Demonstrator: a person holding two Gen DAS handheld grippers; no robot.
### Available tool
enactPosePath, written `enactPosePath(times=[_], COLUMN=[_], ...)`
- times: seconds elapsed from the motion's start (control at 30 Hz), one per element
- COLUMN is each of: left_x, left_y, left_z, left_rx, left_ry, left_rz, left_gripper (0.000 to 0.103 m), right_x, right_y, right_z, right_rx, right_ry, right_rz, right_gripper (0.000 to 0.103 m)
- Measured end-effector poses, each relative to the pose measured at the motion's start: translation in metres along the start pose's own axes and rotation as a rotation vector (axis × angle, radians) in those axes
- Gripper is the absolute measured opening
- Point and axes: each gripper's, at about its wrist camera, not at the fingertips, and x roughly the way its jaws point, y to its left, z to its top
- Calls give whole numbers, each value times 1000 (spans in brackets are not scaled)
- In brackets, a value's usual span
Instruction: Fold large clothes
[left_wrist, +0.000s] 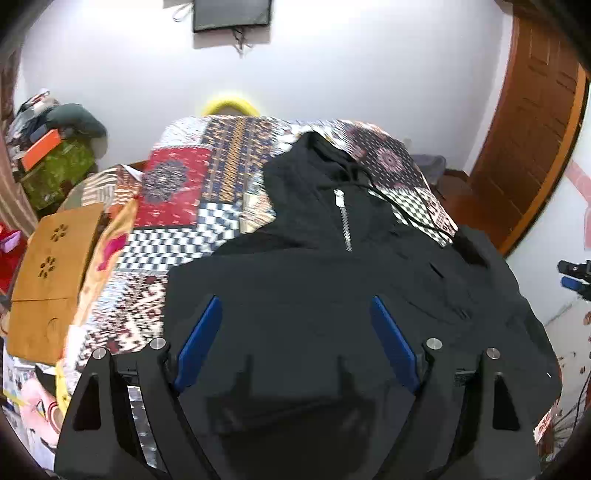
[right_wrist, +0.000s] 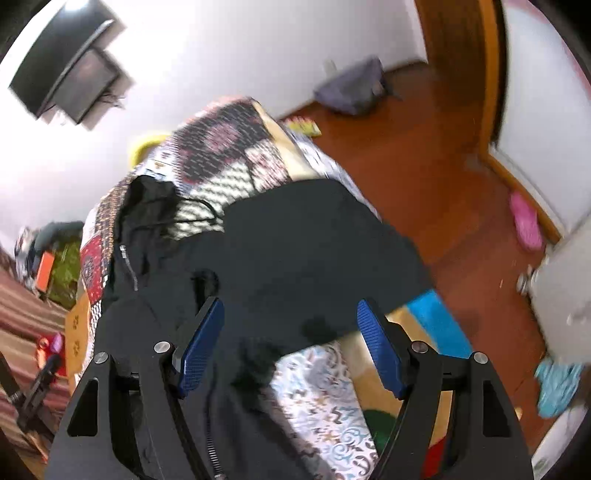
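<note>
A black hooded jacket (left_wrist: 332, 280) with a short silver zipper (left_wrist: 343, 221) lies spread on a bed with a patchwork quilt (left_wrist: 207, 192). Its hood points to the far end. My left gripper (left_wrist: 295, 314) is open above the jacket's lower body, holding nothing. In the right wrist view the jacket (right_wrist: 295, 251) hangs over the bed's right side. My right gripper (right_wrist: 290, 317) is open above the jacket's right edge, holding nothing. The right wrist view is blurred.
A wooden lap tray (left_wrist: 48, 273) lies at the bed's left edge. Cluttered boxes (left_wrist: 55, 162) stand at far left. A wooden door (left_wrist: 532, 122) is at right. On the wooden floor (right_wrist: 424, 166) lie a grey bag (right_wrist: 351, 86) and pink slippers (right_wrist: 526, 221).
</note>
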Motion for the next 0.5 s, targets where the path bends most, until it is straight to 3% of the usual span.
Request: enactPosePath(times=[0.23,0.5], left_x=[30,48], left_y=[-17,-8], left_z=[-14,-28], left_rx=[29,4], left_ry=[74,128], left_rz=[-25,-6], left_gripper=[82,82], right_x=[56,77], right_y=[-51,-71], right_z=[-7,2], right_rx=[208,330], right_ry=[121,100], right_rz=[37,55], right_gripper=[72,71])
